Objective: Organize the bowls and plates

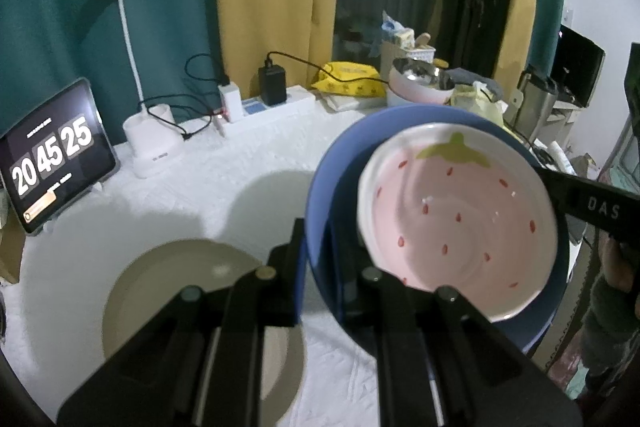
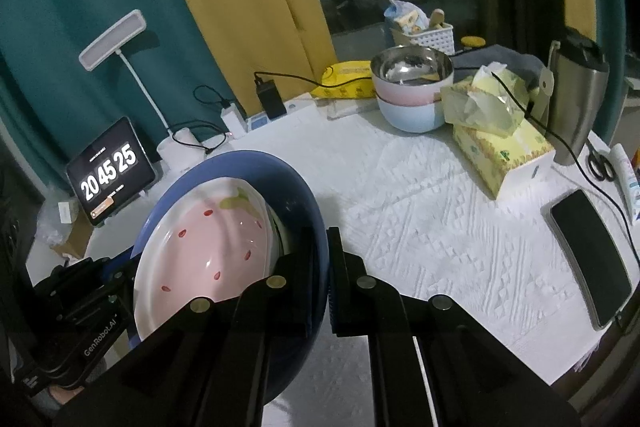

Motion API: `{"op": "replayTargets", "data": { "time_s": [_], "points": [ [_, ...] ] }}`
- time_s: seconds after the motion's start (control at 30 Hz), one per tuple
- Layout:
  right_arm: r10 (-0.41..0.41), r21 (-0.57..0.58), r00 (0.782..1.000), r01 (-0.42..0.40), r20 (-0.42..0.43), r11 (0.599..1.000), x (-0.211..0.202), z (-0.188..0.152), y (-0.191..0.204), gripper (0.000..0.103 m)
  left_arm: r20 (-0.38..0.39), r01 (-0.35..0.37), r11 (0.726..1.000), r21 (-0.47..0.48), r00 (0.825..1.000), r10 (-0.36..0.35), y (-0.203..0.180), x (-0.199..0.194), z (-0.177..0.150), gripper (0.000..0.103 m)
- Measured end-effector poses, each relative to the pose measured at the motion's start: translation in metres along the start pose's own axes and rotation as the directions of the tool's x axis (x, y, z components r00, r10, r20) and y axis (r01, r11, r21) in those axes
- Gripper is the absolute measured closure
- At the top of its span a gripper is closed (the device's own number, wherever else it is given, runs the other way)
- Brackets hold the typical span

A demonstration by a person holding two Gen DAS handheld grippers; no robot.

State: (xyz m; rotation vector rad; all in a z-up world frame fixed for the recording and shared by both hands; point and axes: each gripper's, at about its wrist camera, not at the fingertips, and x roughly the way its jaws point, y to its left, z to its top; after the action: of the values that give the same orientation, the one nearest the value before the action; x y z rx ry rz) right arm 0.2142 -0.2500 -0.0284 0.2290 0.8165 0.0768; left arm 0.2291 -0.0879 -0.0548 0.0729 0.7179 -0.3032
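Grippers: left, right clamped on blue bowl rim.

Ahead of the right hand-held gripper the bench lies open; a tissue box, stacked bowls and phone crowd its far and right side.

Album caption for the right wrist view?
Both grippers pinch a blue bowl holding a strawberry dish above the table.
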Motion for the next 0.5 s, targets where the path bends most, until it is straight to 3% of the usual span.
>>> {"op": "replayTargets", "data": {
  "time_s": [0.5],
  "points": [
    [0.019,-0.048,1.0,-0.018,0.023,0.999,-0.01,0.004,0.039,0.096,0.039,-0.022,0.999,-0.032,0.999,0.023,0.032,-0.03,-0.002,0.093]
  ]
}}
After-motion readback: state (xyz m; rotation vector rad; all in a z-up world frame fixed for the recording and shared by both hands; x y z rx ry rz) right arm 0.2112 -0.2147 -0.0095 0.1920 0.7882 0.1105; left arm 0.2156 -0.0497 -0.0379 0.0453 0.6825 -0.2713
